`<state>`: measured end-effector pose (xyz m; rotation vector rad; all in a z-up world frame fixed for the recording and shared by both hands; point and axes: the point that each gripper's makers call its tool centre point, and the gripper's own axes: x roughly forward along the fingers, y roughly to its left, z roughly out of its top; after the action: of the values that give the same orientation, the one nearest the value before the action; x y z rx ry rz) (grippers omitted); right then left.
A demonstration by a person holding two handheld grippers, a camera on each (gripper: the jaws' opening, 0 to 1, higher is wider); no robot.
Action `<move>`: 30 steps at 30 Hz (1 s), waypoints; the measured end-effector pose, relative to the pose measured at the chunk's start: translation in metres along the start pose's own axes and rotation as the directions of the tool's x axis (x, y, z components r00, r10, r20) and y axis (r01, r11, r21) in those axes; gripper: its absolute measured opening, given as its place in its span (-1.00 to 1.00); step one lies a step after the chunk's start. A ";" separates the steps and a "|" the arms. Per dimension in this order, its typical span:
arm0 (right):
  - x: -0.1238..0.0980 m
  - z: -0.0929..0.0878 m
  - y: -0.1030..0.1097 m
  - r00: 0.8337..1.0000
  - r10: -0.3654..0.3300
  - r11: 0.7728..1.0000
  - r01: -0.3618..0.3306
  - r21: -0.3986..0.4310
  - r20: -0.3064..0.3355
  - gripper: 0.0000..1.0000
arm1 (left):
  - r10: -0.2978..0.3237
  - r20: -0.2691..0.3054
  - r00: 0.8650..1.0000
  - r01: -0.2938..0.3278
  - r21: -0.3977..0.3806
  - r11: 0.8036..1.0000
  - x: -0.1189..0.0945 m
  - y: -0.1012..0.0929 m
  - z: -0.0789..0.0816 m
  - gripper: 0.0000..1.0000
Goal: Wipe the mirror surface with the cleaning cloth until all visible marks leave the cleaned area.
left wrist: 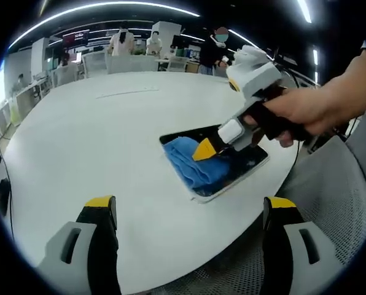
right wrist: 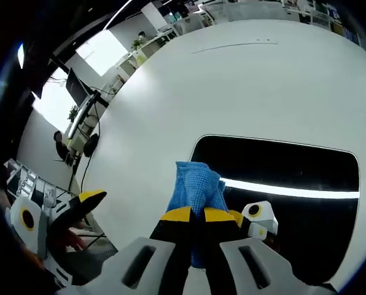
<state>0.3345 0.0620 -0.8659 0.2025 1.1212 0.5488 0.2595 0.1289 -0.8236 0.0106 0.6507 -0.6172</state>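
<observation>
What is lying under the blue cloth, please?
The blue cloth lies on the mirror, which rests flat on the white table. The right tongs pinch the cloth. Any marks beneath the cloth are covered.

Bright, even overhead light from ceiling strip lights (left wrist: 109, 6) washes the white counter (left wrist: 97, 141) almost shadowless in the left gripper view. In the right gripper view, the mirror (right wrist: 293, 178) reflects one strip as a sharp white streak across its dark surface, and a window (right wrist: 103, 52) at upper left blows out. Fisheye distortion bends straight lines near the edges; the near jaws look soft.
</observation>
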 end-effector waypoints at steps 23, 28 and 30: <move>0.021 0.052 -0.012 0.999 -0.039 0.999 0.039 -0.010 0.026 -1.00 | -0.016 -0.017 1.000 0.016 -0.018 1.000 -0.001 -0.001 -0.003 0.96; 0.023 0.061 -0.016 0.999 -0.043 0.999 0.043 -0.019 0.033 -1.00 | -0.043 -0.043 0.998 0.043 -0.003 0.999 0.000 -0.007 -0.008 0.97; 0.023 0.063 -0.018 0.999 -0.037 0.999 0.036 0.002 0.030 -1.00 | -0.041 -0.036 0.998 0.041 -0.004 0.999 0.000 -0.007 -0.007 0.97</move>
<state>0.4035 0.0657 -0.8649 0.1906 1.0943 0.5110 0.2521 0.1248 -0.8280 0.0052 0.6887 -0.6565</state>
